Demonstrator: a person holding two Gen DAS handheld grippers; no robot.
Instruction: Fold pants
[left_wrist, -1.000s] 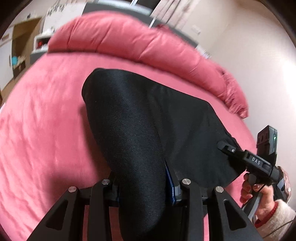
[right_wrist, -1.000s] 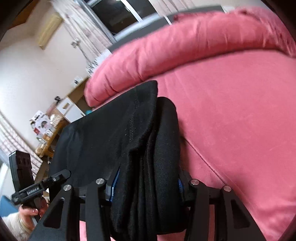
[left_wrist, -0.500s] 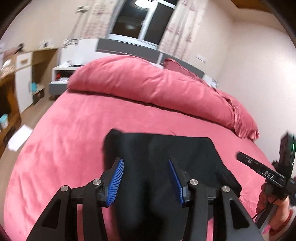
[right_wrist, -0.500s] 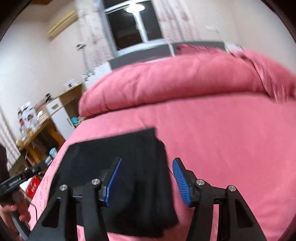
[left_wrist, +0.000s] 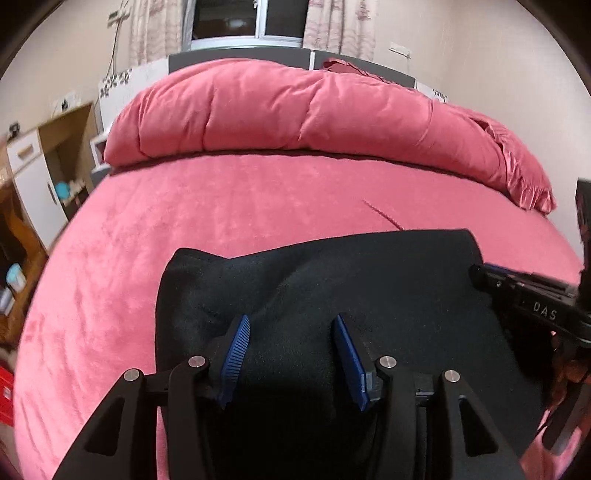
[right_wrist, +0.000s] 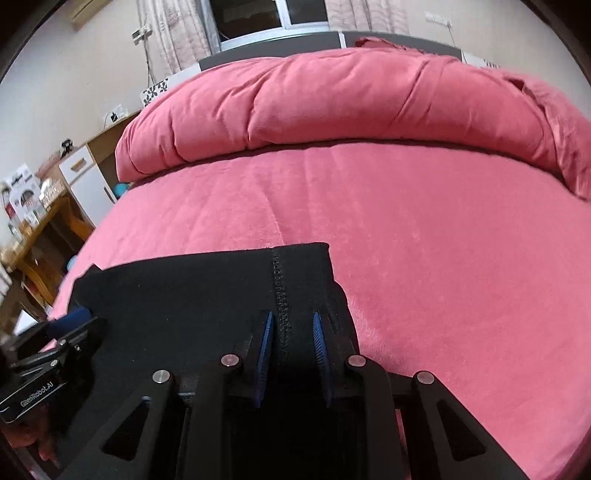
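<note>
Spread with pink bedding, the bed (left_wrist: 258, 206) carries the folded black pants (left_wrist: 332, 295) at its near edge, over which the left claw (left_wrist: 291, 354) is held wide and the right claw (right_wrist: 291, 350) is closing on nothing, so smoothing or another fold is judged next.

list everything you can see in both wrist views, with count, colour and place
pants: one, black, folded flat on the near part of the bed
bed: one, pink cover, fills the middle
duvet: one, pink, rolled along the far side of the bed
window: one, dark, curtains either side, back wall
cabinet: one, white and wood, left of the bed
left gripper: one, black with blue pads, jaws open over the pants
right gripper: one, black with blue pads, jaws closing, pants seam between them
</note>
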